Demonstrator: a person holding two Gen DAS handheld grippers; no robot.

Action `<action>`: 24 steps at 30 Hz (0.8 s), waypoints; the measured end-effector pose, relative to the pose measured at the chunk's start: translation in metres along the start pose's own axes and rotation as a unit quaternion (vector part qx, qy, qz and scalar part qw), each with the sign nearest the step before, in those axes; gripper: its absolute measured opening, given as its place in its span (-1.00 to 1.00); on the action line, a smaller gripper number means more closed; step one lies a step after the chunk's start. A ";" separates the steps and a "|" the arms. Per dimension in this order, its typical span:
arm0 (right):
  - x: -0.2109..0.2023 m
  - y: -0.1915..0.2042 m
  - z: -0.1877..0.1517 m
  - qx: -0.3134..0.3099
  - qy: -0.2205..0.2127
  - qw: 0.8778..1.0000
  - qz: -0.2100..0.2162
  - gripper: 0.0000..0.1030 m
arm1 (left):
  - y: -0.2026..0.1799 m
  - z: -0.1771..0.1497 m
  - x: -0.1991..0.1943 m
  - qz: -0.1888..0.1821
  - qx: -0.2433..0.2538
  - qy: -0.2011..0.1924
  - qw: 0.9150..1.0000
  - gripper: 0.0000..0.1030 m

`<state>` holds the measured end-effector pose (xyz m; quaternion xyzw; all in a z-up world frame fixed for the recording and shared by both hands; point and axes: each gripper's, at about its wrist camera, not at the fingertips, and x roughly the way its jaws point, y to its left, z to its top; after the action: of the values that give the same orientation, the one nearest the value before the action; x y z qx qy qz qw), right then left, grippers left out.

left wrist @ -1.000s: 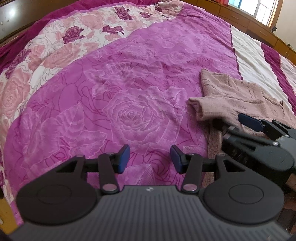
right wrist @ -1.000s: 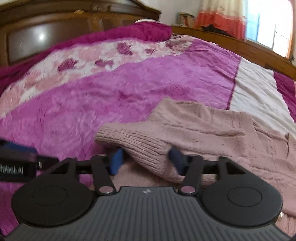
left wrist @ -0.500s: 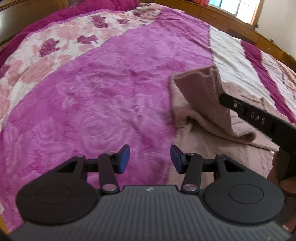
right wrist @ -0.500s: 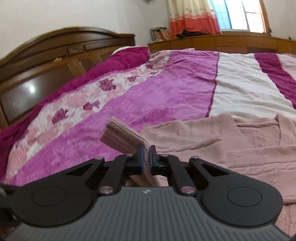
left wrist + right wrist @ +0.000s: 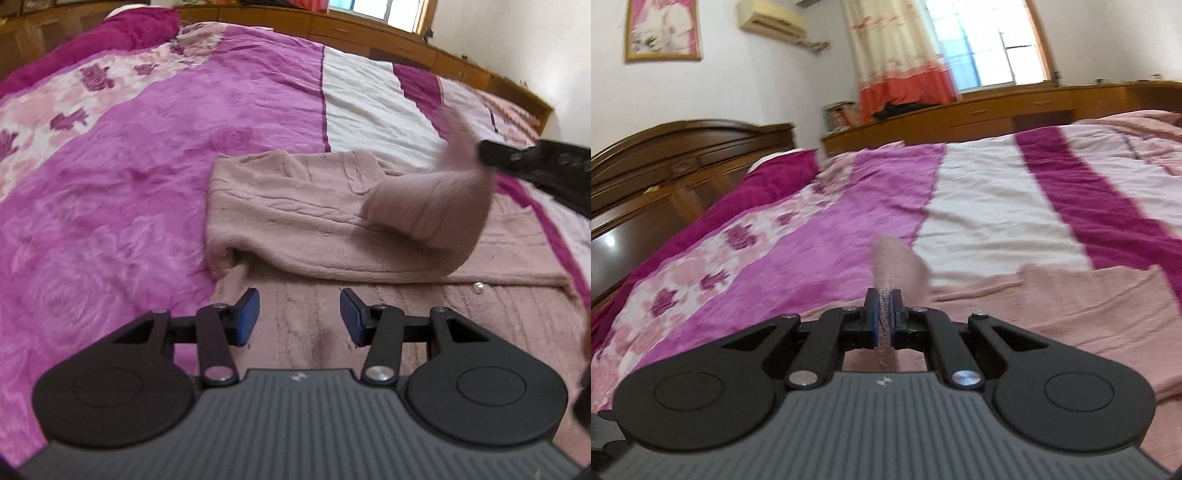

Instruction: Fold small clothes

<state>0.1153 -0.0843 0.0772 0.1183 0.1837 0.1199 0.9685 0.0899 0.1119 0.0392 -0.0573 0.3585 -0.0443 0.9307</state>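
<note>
A dusty pink knitted sweater (image 5: 295, 206) lies spread on the bed. My right gripper (image 5: 882, 314) is shut on the sweater's sleeve cuff (image 5: 890, 266) and holds it raised above the sweater body (image 5: 1052, 314). In the left wrist view the lifted sleeve (image 5: 436, 199) arcs over the body toward the right gripper (image 5: 532, 162) at the right edge. My left gripper (image 5: 299, 315) is open and empty, low over the sweater's near hem.
The bed has a magenta floral bedspread (image 5: 110, 184) with white (image 5: 369, 107) and dark stripes. A wooden headboard (image 5: 665, 166) stands at the left, a low wooden cabinet (image 5: 997, 107) and a curtained window (image 5: 979, 40) beyond the bed.
My right gripper closed on the sleeve cuff, lifted it and carried it rightward over the sweater body. My left gripper moved right, from over the bedspread to over the sweater's hem, still open.
</note>
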 end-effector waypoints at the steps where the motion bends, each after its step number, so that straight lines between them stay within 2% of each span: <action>1: -0.003 -0.009 0.001 0.004 -0.004 1.000 -0.010 -0.91 | -0.003 0.001 0.004 0.005 0.006 0.003 1.000 -0.03; 8: -0.015 -0.073 -0.014 0.030 -0.001 0.997 -0.070 -0.90 | 0.002 0.004 0.018 0.021 0.004 0.018 1.000 -0.03; 15: -0.011 -0.110 -0.046 0.025 0.071 0.992 -0.106 -0.86 | 0.004 0.000 0.013 0.031 0.009 0.025 0.999 -0.03; 20: -0.020 -0.113 -0.052 0.021 0.084 0.991 -0.105 -0.44 | 0.002 0.004 0.006 0.033 0.013 0.022 0.999 -0.03; 24: -0.037 -0.121 -0.043 0.044 0.072 0.992 -0.096 -0.30 | 0.002 0.011 -0.004 0.033 0.013 0.010 0.999 -0.03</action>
<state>0.0879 -0.2010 0.0173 0.1336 0.2686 0.0262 0.9536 0.0944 0.1153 0.0494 -0.0326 0.3688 -0.0193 0.9288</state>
